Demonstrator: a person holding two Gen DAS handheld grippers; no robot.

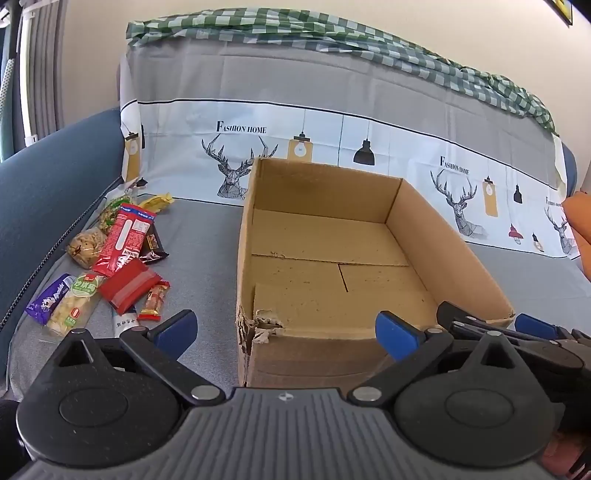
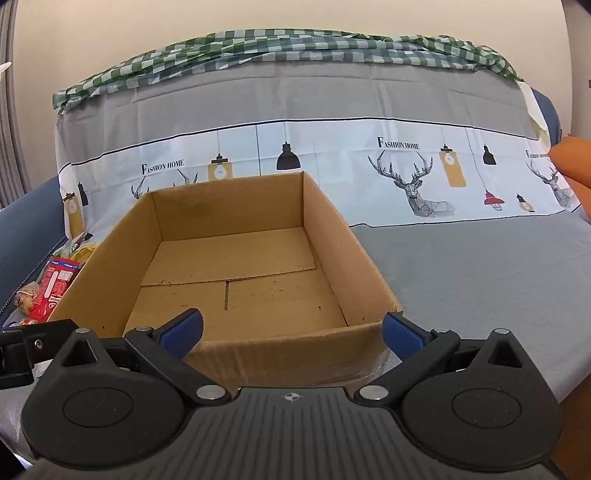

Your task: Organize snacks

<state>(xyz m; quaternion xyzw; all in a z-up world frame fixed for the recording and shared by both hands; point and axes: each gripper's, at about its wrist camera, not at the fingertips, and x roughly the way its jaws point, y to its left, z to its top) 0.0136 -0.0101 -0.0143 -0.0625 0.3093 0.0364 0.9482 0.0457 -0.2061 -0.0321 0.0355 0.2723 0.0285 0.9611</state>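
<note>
Nearest the lens, left tool (image 1: 286,334) spread wide, nothing between its blue pads; right tool (image 2: 291,334) also spread, empty, just beside the left one on its right. Both angle down over the near wall of the cardboard box (image 1: 454,240), which sits open-topped and empty on the grey sofa cover (image 1: 207,236). Box near-left corner torn. Snack pile (image 1: 110,258) lies left of the left tool and left of the box, just beside its left wall, against the blue armrest (image 1: 48,192). Long red packet (image 1: 123,240) on top of the pile, long axis running away from the tool, far end tipped slightly right. Purple packet (image 1: 48,299) and red pouch (image 1: 127,288) nearest the tool. Farther back, deer-print backrest cover (image 1: 332,147), checked cloth (image 1: 332,33) on top. Judged step: start, nothing sorted yet. Next move likely calls for the left tool to swing left and down, square its pads across a packet's short width, then close.
</note>
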